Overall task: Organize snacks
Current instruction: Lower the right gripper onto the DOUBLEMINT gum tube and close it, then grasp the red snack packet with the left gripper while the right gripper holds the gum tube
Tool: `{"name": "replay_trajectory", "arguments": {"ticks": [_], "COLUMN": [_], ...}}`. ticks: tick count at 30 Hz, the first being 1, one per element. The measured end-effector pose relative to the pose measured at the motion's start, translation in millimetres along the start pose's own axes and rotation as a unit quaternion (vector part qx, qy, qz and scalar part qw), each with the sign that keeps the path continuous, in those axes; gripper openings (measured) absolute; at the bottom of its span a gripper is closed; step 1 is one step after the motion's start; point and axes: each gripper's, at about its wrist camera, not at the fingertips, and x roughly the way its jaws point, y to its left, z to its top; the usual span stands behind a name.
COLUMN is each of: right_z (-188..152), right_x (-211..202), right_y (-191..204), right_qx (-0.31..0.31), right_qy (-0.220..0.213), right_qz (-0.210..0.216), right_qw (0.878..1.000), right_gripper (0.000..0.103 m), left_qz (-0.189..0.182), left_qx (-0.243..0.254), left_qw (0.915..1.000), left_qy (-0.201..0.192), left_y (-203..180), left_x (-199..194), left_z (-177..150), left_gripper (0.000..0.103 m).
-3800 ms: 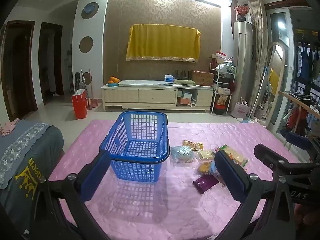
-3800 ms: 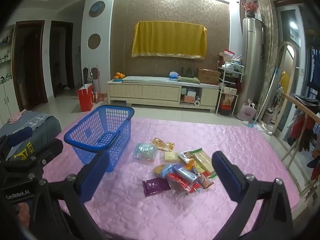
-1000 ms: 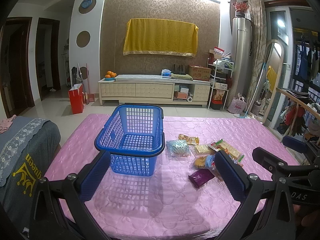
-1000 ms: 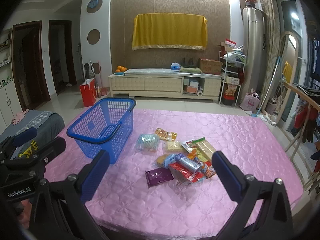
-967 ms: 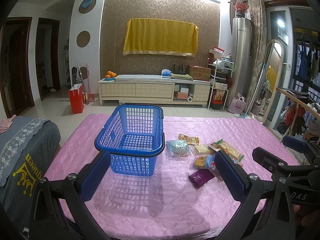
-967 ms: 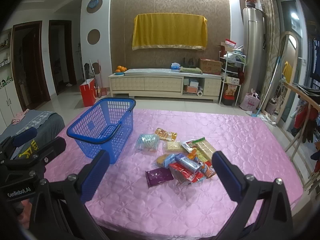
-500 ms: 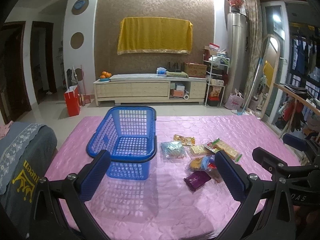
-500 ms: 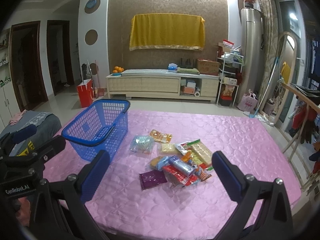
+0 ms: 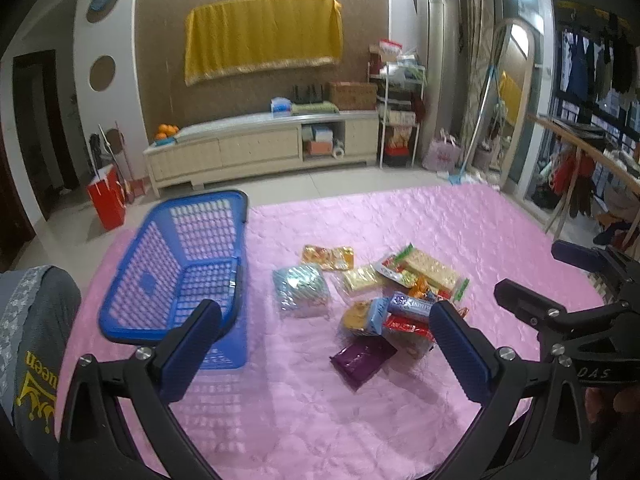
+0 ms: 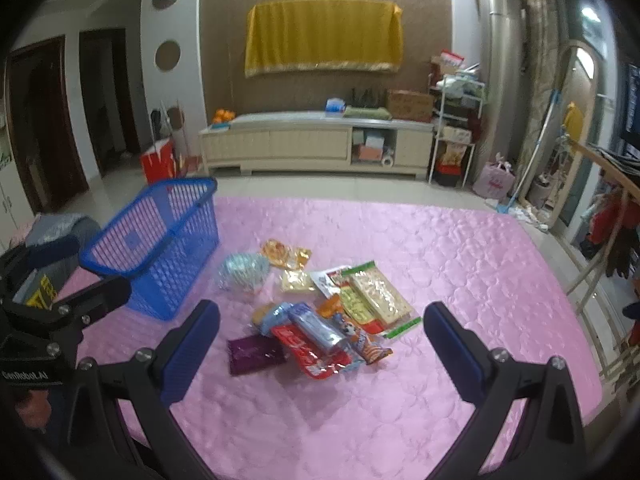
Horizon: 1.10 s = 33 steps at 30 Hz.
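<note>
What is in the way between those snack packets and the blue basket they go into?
Nothing visible. The snack pile lies on the pink quilted cover, to the right of the blue basket, with only bare cover between them. The basket looks empty and open at the top. Both grippers, left and right, hover open, holding nothing.

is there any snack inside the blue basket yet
No, the blue basket shows only its bare mesh floor, and the snack packets all lie on the pink cover beside it.
</note>
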Motion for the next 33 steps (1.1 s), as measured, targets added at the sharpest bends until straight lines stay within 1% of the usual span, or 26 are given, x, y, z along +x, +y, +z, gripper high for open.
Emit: {"name": "replay_trajectory", "arguments": {"ticks": [3,7,9,11,16,17,21,22,23,30,31,32,33], "right_z": [-1.9,-9.7,-13.2,-16.5,-18.8,-19.0,-20.3,-20.6,-20.8,-23.3,-23.9,-24.0,-23.7], "right_x": [22.1,50.4,64.0,78.1,109.2,114.1,130.3,132.5,134.4,157.2,160.1,161.7,161.9], "right_y": [-5.0,-9.2,-11.5,-13.9,-17.1,-16.5,-15.0,-14.7,-13.2,-2.7,-1.7,-1.8,-2.7], "right_qx": [-0.025,-0.047,-0.055,-0.061,-0.074,-0.077,-0.079,-0.077,-0.08,-0.109,-0.114,-0.114,-0.109], "right_qy": [0.025,0.056,0.071,0.088,0.123,0.128,0.149,0.153,0.157,0.183,0.186,0.186,0.185], "right_qz": [0.007,0.031,0.044,0.06,0.093,0.099,0.114,0.122,0.129,0.143,0.138,0.136,0.141], "right_qw": [0.999,0.997,0.995,0.992,0.985,0.984,0.979,0.978,0.976,0.967,0.966,0.966,0.966], "right_gripper": [0.103,0.101,0.095,0.083,0.069,0.067,0.066,0.064,0.059,0.053,0.049,0.042,0.042], "left_qz": [-0.005,-0.011,-0.013,-0.013,-0.014,-0.015,-0.019,-0.019,-0.021,-0.027,-0.028,-0.028,-0.027], "left_qx": [0.003,0.0,0.0,0.0,-0.005,-0.007,-0.013,-0.014,-0.015,-0.017,-0.016,-0.015,-0.014], "left_qw": [0.9996,0.9983,0.9972,0.9961,0.9928,0.9925,0.9906,0.9903,0.9902,0.9888,0.9886,0.9885,0.9886], "left_qy": [0.027,0.058,0.073,0.087,0.119,0.121,0.135,0.137,0.137,0.146,0.147,0.148,0.147], "left_y": [-7.8,-15.0,-17.4,-19.4,-17.4,-16.8,-11.6,-10.8,-10.5,-7.5,-7.0,-6.4,-5.6], "left_x": [25.2,53.5,65.2,76.7,98.7,102.0,116.6,119.8,122.4,135.3,135.9,137.6,137.6], "left_z": [0.1,-1.6,-4.2,-7.9,-15.4,-16.1,-18.0,-18.3,-18.3,-21.1,-22.0,-22.3,-22.9], "left_gripper": [0.103,0.103,0.103,0.103,0.103,0.103,0.103,0.103,0.103,0.103,0.103,0.103,0.103]}}
